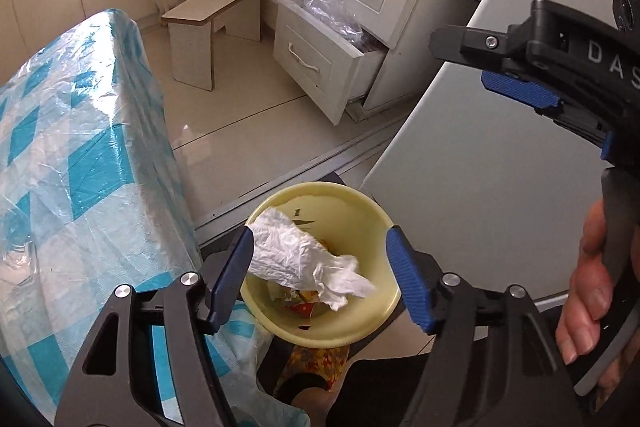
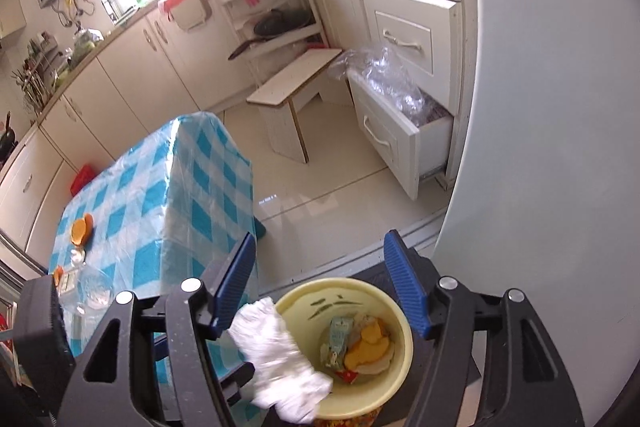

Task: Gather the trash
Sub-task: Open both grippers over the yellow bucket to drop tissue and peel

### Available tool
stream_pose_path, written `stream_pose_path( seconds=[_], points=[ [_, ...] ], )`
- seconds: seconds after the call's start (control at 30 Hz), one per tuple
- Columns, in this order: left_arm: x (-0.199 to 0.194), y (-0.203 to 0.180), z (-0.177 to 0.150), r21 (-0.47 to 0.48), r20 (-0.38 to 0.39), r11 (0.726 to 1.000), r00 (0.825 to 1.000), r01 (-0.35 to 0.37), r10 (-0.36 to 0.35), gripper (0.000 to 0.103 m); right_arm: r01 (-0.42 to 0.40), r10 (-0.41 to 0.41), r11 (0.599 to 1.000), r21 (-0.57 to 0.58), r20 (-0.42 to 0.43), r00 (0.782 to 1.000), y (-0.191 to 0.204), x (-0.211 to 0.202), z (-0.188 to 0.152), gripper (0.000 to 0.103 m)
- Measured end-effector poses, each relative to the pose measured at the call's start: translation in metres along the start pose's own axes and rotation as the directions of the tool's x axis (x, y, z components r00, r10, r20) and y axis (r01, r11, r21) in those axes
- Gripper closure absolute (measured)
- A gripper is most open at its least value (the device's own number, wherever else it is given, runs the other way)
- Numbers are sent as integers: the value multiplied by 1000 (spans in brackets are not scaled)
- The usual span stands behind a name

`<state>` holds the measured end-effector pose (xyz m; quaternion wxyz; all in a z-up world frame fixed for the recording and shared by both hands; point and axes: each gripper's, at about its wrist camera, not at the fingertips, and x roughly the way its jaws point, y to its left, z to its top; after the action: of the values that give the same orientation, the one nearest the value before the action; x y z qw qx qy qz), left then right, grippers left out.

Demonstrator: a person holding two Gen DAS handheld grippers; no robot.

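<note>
Item: crumpled white tissue (image 1: 304,259), recorded between and just below the spread blue pads of the left claw (image 1: 320,267), draped over the near rim of the yellow bin (image 1: 360,203) and partly inside it. No pad is seen pressing on it; the left claw is noted as wide open and holding nothing. Right claw (image 2: 320,287): likewise wide open and empty, poised above the same bin, with the tissue seen blurred under its left pad. Bin contents, beneath both claws: orange peel (image 2: 368,347), a small wrapper and other scraps. Remaining trash, well off to the left of the right claw: peel pieces (image 2: 81,229) and small litter left on the checked, plastic-covered counter (image 2: 140,195). Risk noted: the tissue is judged only half seated, so it may slide off the rim to the floor, since much of it hangs outside. A claw drawn back carelessly could snag it or tip the light bin. An open drawer (image 2: 384,139) stands well beyond both claws.
</note>
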<state>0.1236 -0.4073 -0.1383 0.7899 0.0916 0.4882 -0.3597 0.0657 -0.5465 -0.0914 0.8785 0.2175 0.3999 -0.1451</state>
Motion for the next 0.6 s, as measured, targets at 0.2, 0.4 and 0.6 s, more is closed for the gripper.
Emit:
stream_pose_path(
  seconds=[0.2,0.4,0.6],
  points=[
    [-40,6,-4,-3,77,999,996,-51,51,30,7,-8,1000,19,26,1000,-2,-3,4,36],
    [-109,29,-20,-47,195,981,962,-186,192,20,39,-33,999,-37,140,990,15,-23,6,24],
    [-169,74,-37,-187,254,944,915,-272,314,16,73,-42,993,-95,297,954,38,-50,4,14]
  ],
)
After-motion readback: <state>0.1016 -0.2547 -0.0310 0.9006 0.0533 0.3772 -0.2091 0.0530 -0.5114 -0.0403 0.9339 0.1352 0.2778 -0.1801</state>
